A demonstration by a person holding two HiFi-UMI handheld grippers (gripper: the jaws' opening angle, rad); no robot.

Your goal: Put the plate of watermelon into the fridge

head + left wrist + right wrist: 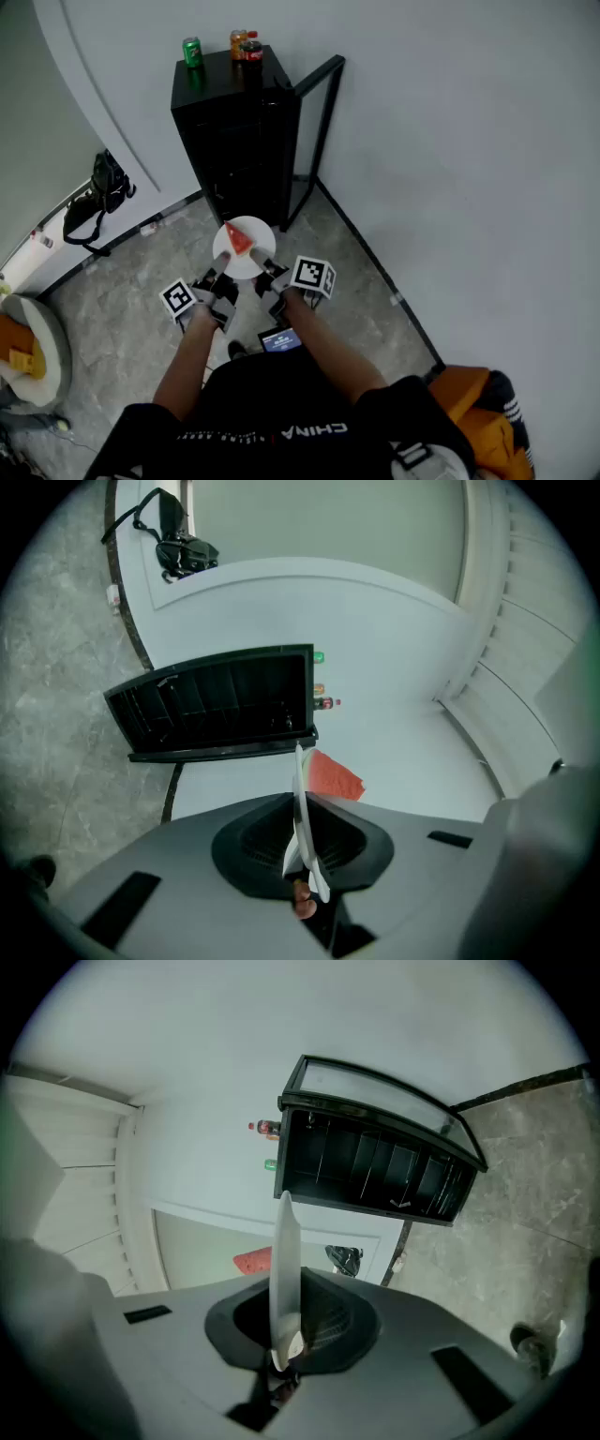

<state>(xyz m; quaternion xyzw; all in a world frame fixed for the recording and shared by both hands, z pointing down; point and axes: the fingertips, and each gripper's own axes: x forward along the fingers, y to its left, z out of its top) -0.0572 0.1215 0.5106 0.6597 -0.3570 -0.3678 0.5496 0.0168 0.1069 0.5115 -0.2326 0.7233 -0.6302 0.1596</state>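
"What are the grippers doing?"

"The left gripper (221,278) and the right gripper (267,274) are each pinching the plate (249,261) by its rim, jaws nearly closed on it."

"And the watermelon (238,240)?"

"It's lying on the plate, which is hovering level over the floor (131,281), facing the fridge (234,131). The door (315,131) is standing open."

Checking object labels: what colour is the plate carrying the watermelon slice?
White; the plate shows best in the head view.
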